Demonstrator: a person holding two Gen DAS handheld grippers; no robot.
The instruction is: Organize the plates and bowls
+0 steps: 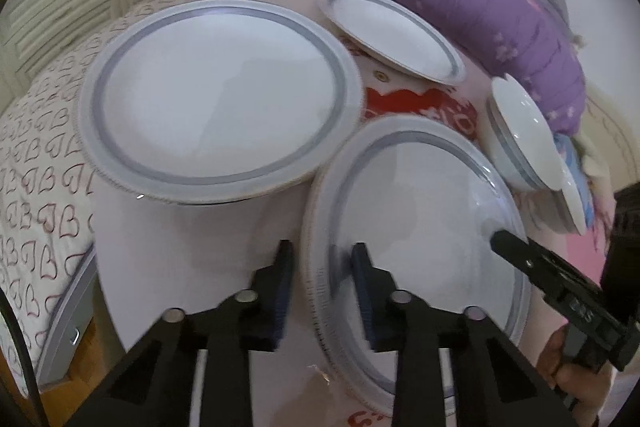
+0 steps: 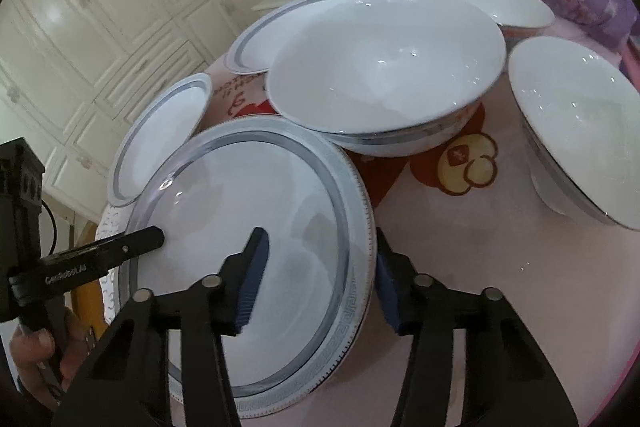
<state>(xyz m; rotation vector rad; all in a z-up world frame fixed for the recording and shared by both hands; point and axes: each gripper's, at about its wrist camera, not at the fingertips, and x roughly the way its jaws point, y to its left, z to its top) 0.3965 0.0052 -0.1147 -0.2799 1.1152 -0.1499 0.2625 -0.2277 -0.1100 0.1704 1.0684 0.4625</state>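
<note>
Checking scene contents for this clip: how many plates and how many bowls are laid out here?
Plates: 3 (near plate, left plate, far plate)
Bowls: 3 (middle bowl, far bowl, right bowl)
Total: 6

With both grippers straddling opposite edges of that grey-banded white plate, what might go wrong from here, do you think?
1. The left gripper and right gripper each straddle only the rim of the near grey-banded white plate; uneven lifting may tilt or drop it.
2. The large white bowl overlaps the plate's far edge; lifting might nudge it.
3. The soft pink cloth underneath looks uneven, so neighbouring dishes may shift.
</note>
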